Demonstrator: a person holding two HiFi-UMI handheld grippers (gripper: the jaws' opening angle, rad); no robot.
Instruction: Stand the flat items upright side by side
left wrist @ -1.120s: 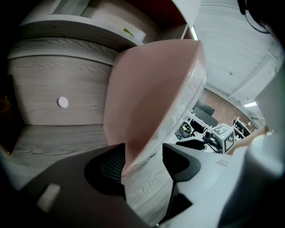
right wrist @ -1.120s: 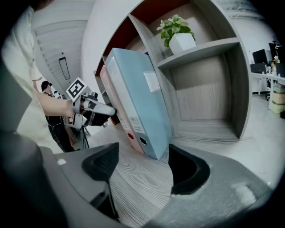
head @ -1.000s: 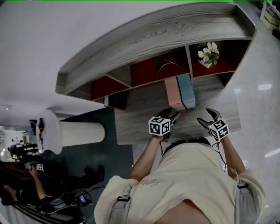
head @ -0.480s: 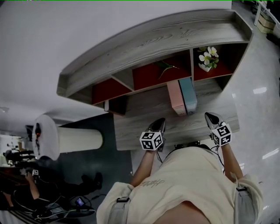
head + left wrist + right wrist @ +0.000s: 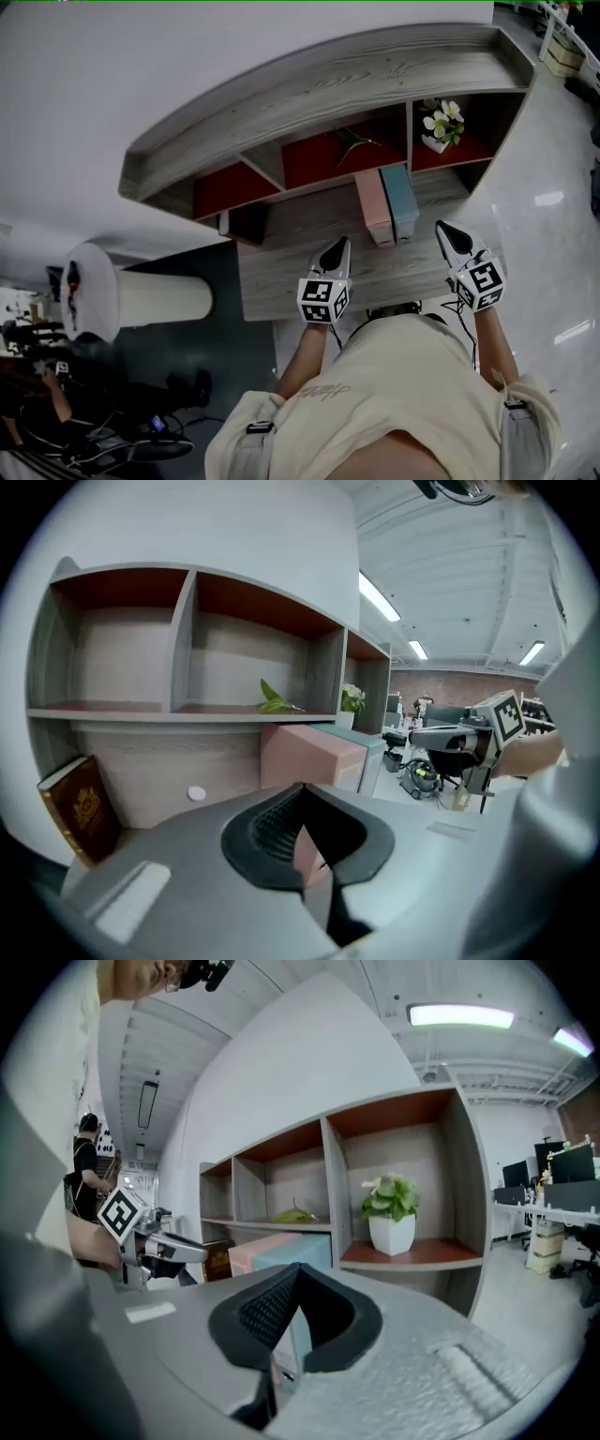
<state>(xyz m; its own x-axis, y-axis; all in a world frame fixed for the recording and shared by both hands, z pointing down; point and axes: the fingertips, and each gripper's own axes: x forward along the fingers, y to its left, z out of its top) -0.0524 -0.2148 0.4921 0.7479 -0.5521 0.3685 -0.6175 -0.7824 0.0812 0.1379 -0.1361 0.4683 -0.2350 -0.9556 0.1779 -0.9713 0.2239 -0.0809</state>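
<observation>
A pink flat box point(image 5: 375, 208) and a teal flat box point(image 5: 401, 202) stand upright, side by side and touching, on the wooden desk point(image 5: 291, 272) below the shelf unit. My left gripper point(image 5: 337, 246) hovers short of the pink box, jaws shut with nothing in them. To the right of the teal box my right gripper point(image 5: 444, 231) is also shut and empty. The left gripper view shows the pink box point(image 5: 314, 752) and the teal box point(image 5: 372, 747) beyond the closed left gripper point(image 5: 305, 855). Past the closed right gripper point(image 5: 274, 1372), the right gripper view has the teal box point(image 5: 298, 1249) in front.
The shelf unit point(image 5: 328, 94) has red-backed compartments. A white pot with a flowering plant point(image 5: 439, 120) sits in the right one, and a green leaf point(image 5: 354, 142) lies in the middle one. A brown book point(image 5: 82, 808) leans at the desk's left end. People stand in the room at far left.
Both grippers went from open to shut. They drew back from the two boxes toward the desk's front edge. The boxes stay upright.
</observation>
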